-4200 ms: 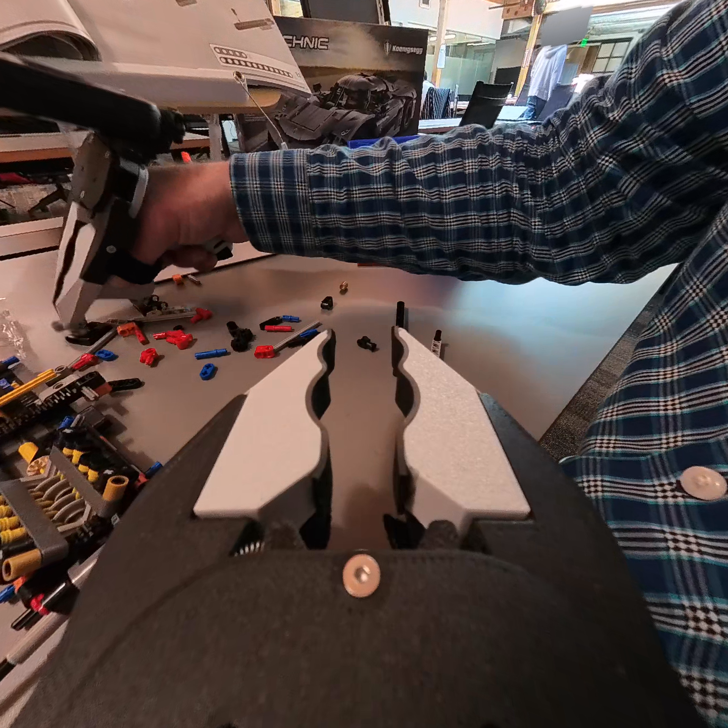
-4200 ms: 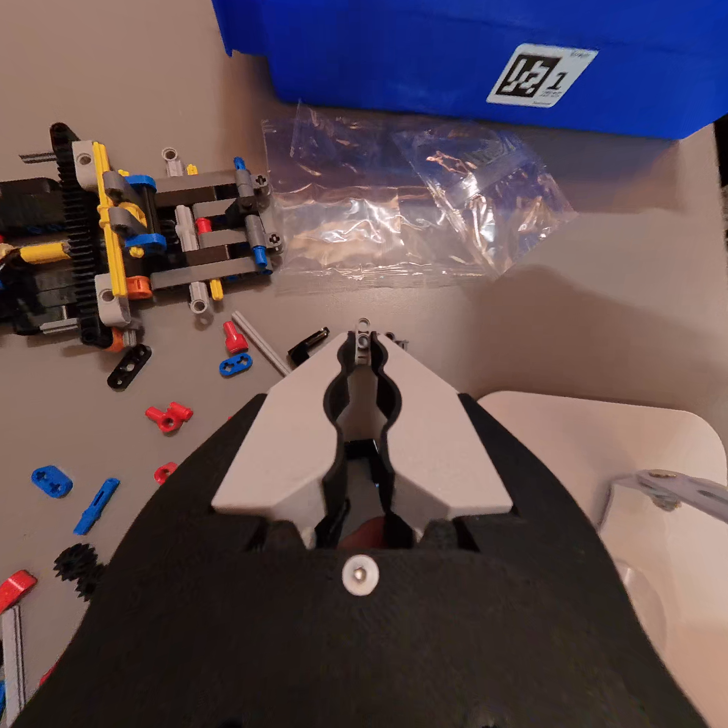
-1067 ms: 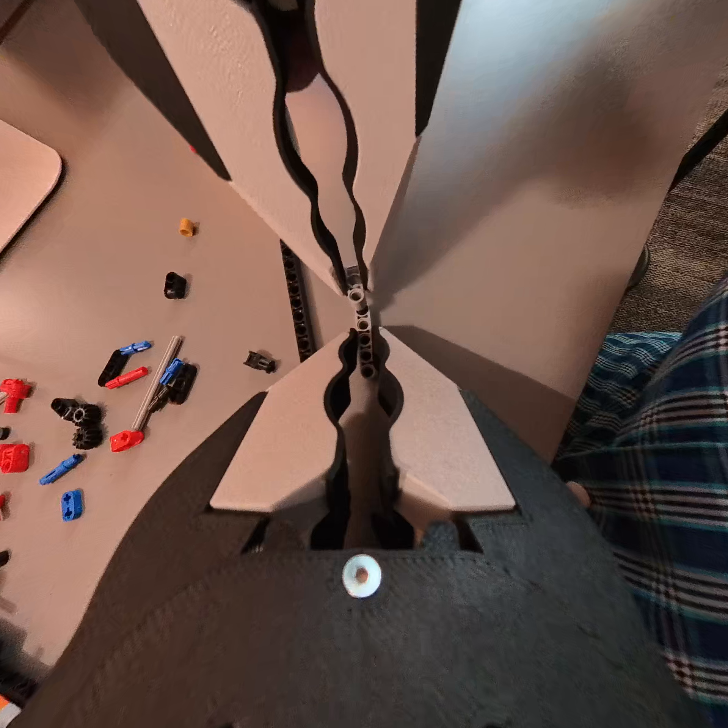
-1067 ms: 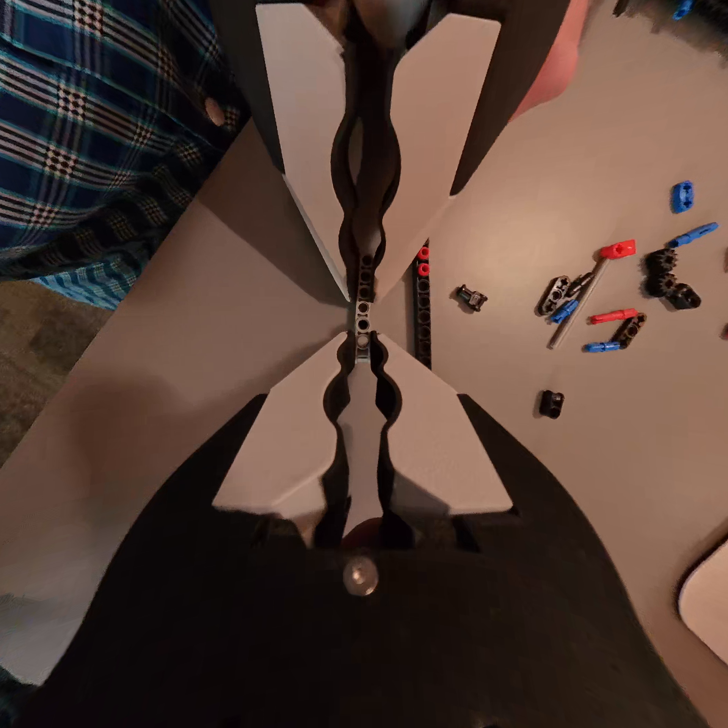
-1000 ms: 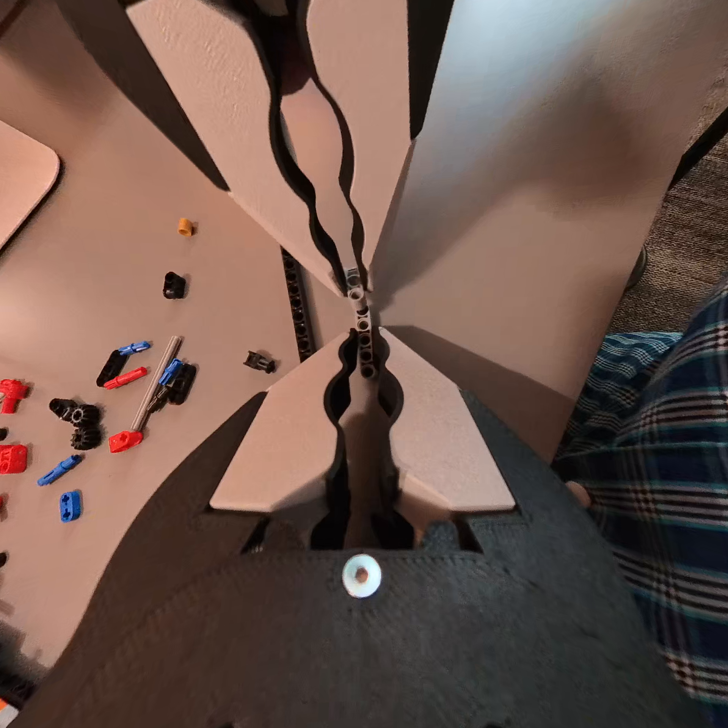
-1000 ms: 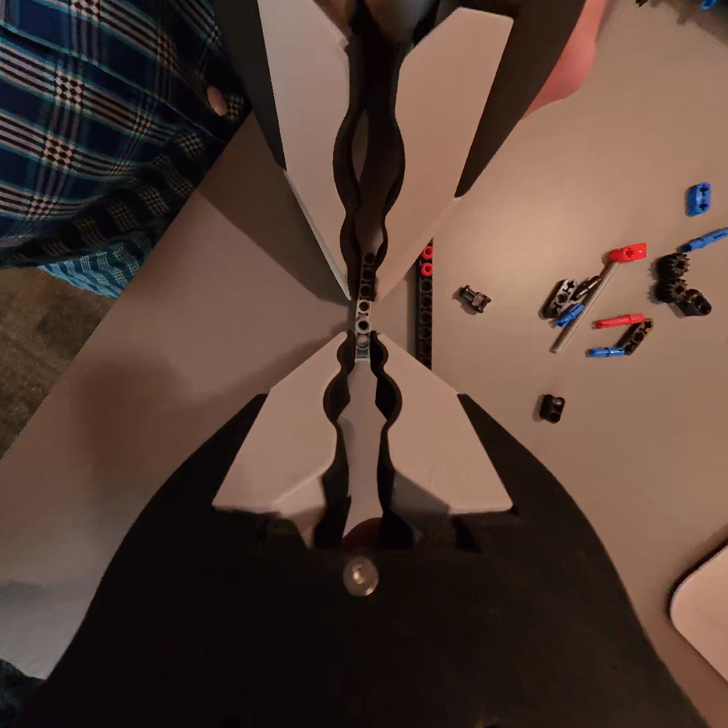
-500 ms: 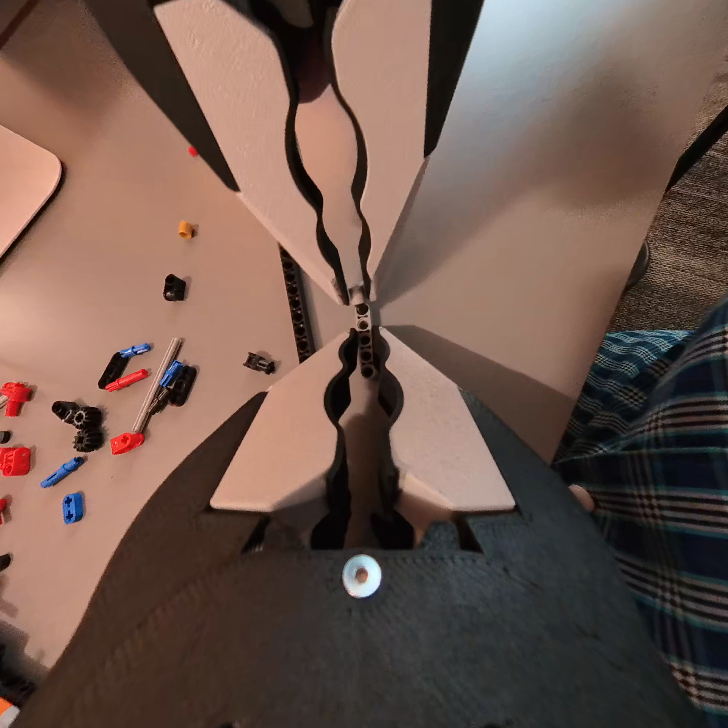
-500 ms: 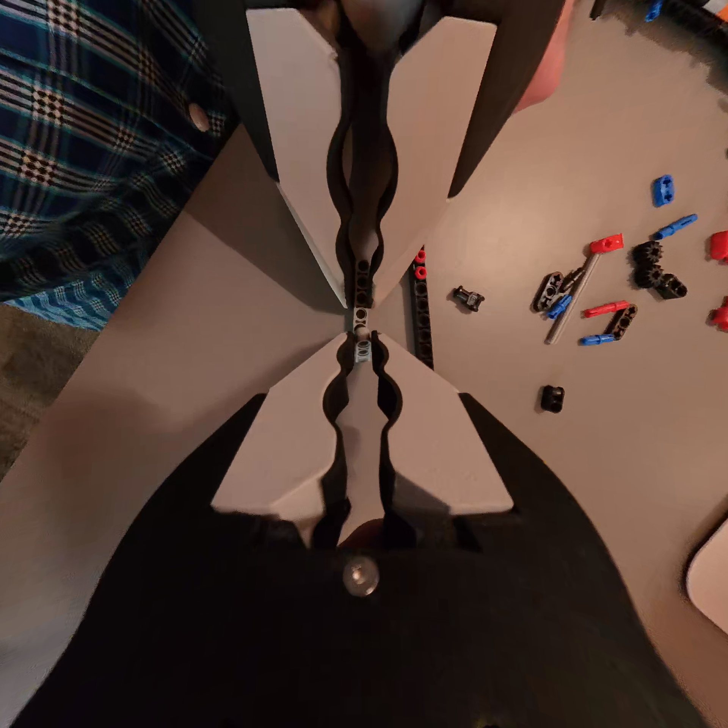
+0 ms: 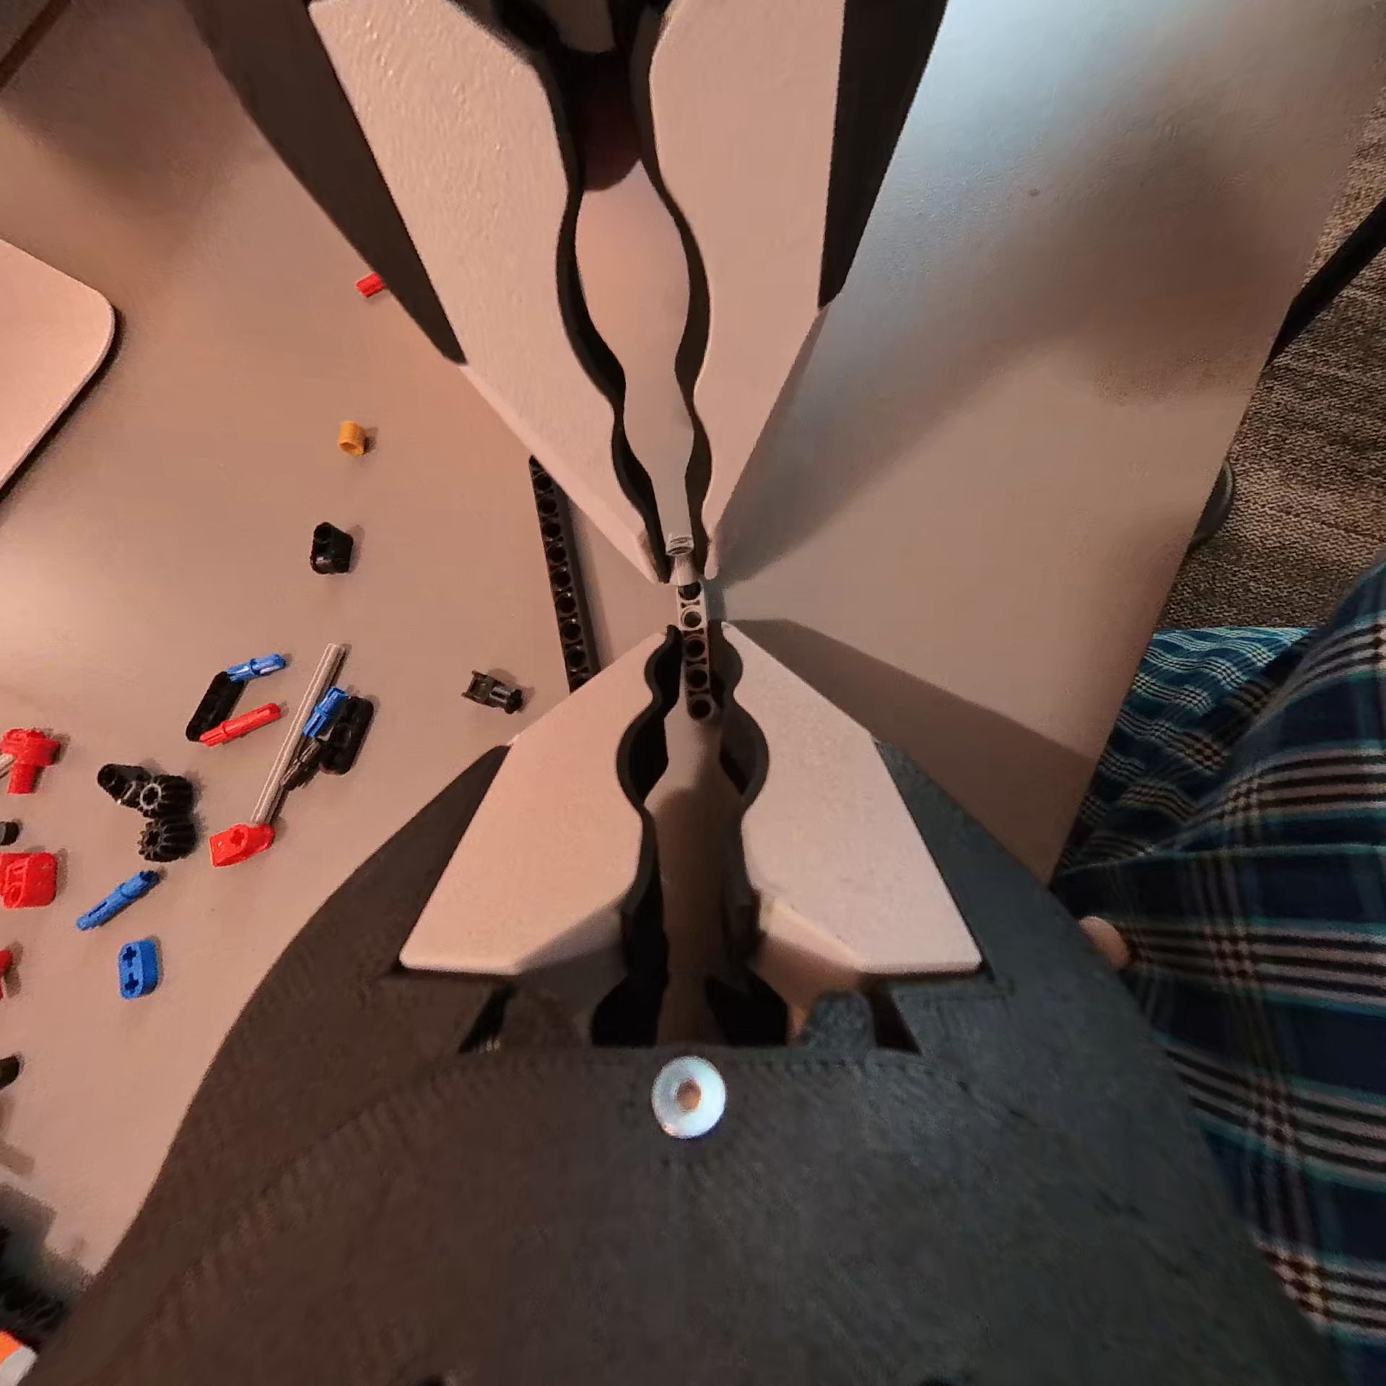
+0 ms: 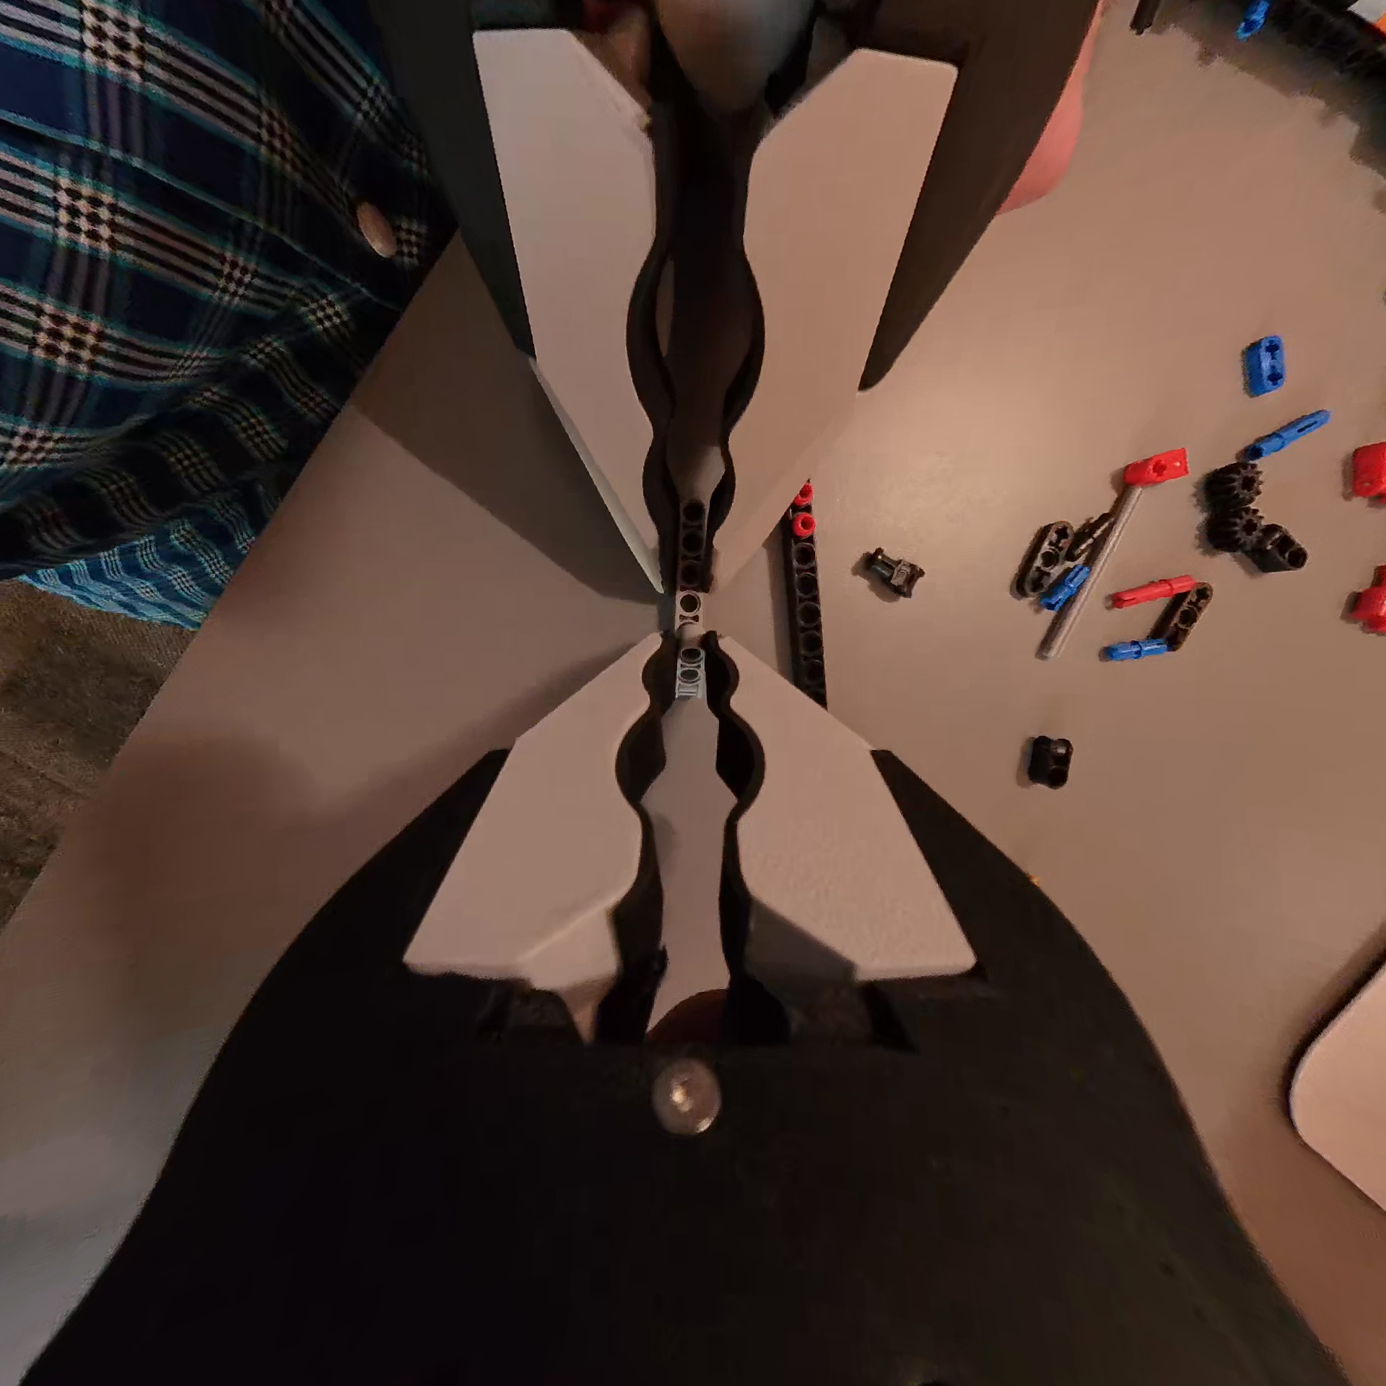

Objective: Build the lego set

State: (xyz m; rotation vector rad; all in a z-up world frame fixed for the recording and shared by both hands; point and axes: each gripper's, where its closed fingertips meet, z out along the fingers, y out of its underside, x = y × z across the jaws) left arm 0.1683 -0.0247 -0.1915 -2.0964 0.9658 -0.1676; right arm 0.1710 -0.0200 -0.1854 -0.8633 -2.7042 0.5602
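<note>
Table (image 9: 975, 375), pale and matte, fills both wrist views, its edge giving way to grey carpet (image 9: 1320, 390) and a person's blue plaid shirt (image 10: 150, 262); above it two handheld grippers meet tip to tip, each with black body and white fingers. Left gripper (image 9: 694, 652) is clamped on a dark perforated beam (image 9: 697, 675) that stands lengthwise between its fingertips and pokes out towards the opposite tool; right gripper (image 10: 686, 660) is closed on a small light grey connector piece (image 10: 688, 664), pinched at the very tips. In the left wrist view the right gripper (image 9: 681, 555) hangs from the top of the frame, the grey piece (image 9: 681, 547) touching the free end of the beam; in the right wrist view the left gripper (image 10: 686, 577) comes down likewise, the beam (image 10: 691, 540) lined up end to end with the connector, the two parts in contact above the table. A long black beam (image 10: 806, 600) with red pins (image 10: 802, 510) at one end lies flat just beside the meeting point; farther off, well apart from the grippers, loose parts are scattered: black gears (image 9: 154, 814), a grey axle (image 9: 300, 731) with a red end, blue pins (image 10: 1286, 435), red connectors (image 9: 26, 877), a black stub (image 10: 1048, 759) and a small tan bush (image 9: 351, 437).
</note>
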